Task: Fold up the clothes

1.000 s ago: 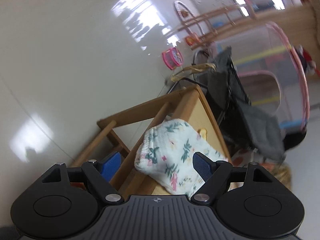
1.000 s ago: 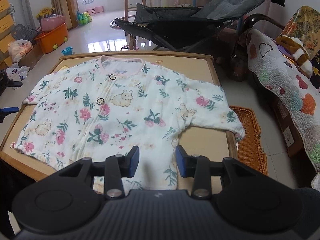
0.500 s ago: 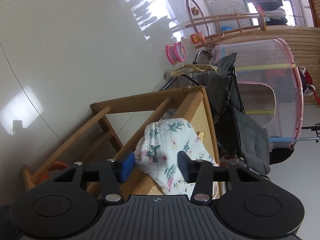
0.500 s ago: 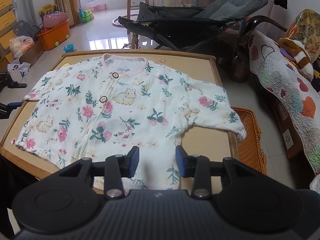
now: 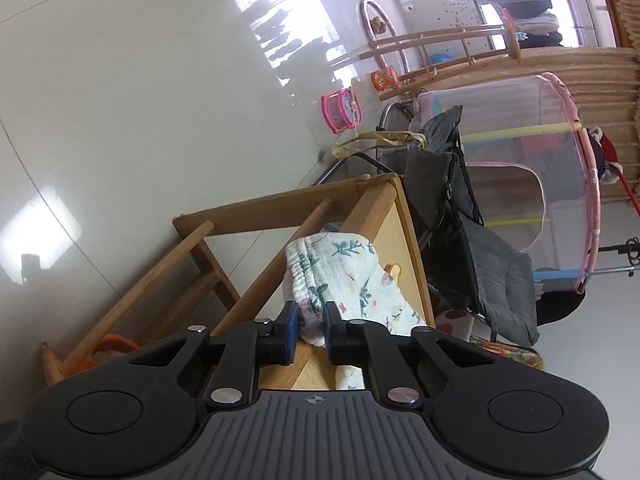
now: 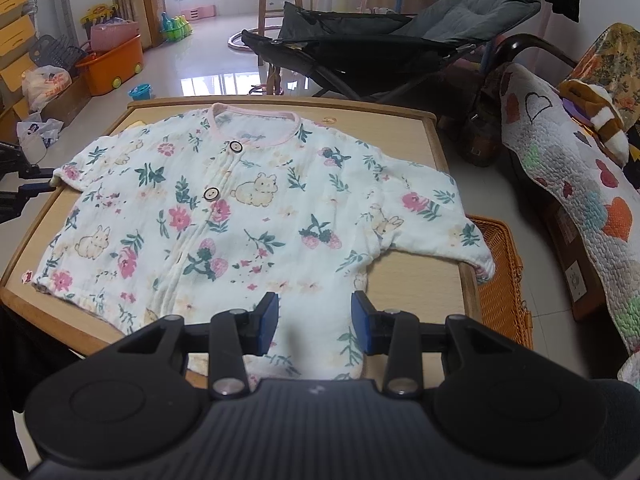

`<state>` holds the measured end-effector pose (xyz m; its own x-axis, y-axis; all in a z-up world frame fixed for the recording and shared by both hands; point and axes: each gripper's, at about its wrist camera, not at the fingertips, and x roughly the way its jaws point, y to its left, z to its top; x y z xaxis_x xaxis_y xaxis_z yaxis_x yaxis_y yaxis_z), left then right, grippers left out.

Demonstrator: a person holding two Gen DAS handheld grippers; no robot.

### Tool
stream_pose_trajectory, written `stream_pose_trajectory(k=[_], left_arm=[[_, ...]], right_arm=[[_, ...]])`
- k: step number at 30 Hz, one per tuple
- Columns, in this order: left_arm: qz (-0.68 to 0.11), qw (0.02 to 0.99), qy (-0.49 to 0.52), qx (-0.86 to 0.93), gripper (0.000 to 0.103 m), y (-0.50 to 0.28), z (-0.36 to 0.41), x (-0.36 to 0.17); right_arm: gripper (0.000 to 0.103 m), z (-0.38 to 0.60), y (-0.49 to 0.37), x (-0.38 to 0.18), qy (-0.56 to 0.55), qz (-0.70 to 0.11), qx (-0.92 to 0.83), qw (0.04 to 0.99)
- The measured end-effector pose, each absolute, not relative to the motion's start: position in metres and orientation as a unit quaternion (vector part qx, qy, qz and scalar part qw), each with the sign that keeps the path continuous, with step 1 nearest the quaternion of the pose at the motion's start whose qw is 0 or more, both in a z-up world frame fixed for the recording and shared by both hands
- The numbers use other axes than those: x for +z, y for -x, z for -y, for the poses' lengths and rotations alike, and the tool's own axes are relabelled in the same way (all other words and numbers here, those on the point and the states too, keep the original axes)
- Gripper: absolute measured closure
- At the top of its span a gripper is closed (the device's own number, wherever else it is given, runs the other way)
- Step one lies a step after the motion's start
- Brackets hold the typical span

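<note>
- A tiled room is seen around one low wooden table (image 6: pixel 440 148), with one orange bin (image 6: pixel 116 66) at left, one dark stroller (image 6: pixel 384 44) behind and one wicker basket (image 6: pixel 500 276) at right.
- One floral shirt (image 6: pixel 256 220) with two buttons visible is spread flat on the table.
- The left sleeve cuff (image 5: pixel 316 280) is pinched by the left gripper (image 5: pixel 311 330).
- The right gripper (image 6: pixel 314 322) is held spread above the hem.

the baby shirt (image 6: pixel 248 216) is showing white cloth with pink flowers, green leaves, pale yellow bunnies and a pink neckline; the table (image 6: pixel 436 152) is looking light tan wood; both grippers are wearing black bodies with blue pads (image 6: pixel 267 322); the basket (image 6: pixel 500 280) is glowing orange
</note>
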<state>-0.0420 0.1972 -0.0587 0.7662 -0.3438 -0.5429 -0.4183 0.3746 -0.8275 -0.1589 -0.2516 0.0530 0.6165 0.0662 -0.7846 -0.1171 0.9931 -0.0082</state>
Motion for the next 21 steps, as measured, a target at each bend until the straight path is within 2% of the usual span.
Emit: stream_pose_trajectory(k=[21], left_arm=[[-0.265, 0.858, 0.431, -0.09, 0.094, 0.068, -0.178, 0.007]], right_arm=[[0.064, 0.261, 0.16, 0.047, 0.003, -0.438, 0.046, 0.898]])
